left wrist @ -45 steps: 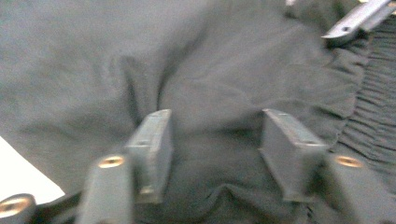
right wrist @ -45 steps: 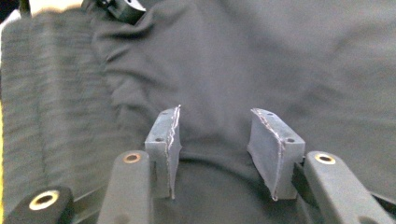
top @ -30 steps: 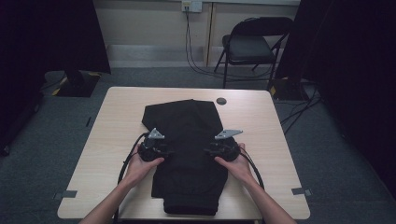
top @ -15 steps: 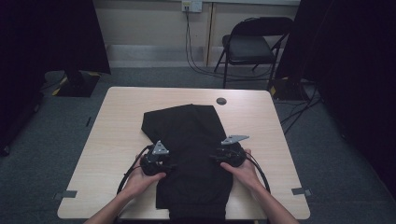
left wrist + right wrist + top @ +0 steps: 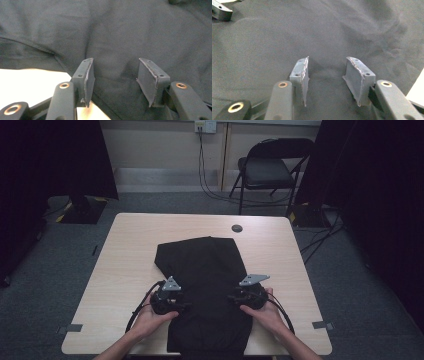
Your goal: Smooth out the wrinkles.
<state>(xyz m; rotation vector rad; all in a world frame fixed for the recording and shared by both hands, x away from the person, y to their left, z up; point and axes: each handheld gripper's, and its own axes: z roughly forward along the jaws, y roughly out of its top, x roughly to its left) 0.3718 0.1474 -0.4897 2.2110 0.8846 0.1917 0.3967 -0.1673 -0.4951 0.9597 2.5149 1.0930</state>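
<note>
At lower centre, the left gripper point(image 5: 176, 301) and right gripper point(image 5: 239, 297) are hovering released, jaws having just been opening, over the folded black trousers point(image 5: 205, 270); regripping its edges probably comes next.

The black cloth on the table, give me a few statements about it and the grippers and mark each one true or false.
1. The black cloth lies on the table, its near end at the table's near edge. True.
2. The left gripper is clamped shut on the cloth. False: its jaws stand open, having just been opening, with cloth lying under the gap.
3. The right gripper is open above the cloth. True.
4. A folding chair stands beyond the table. True.
5. A red cup sits on the table. False: there is a small dark disc near the far edge.
</note>
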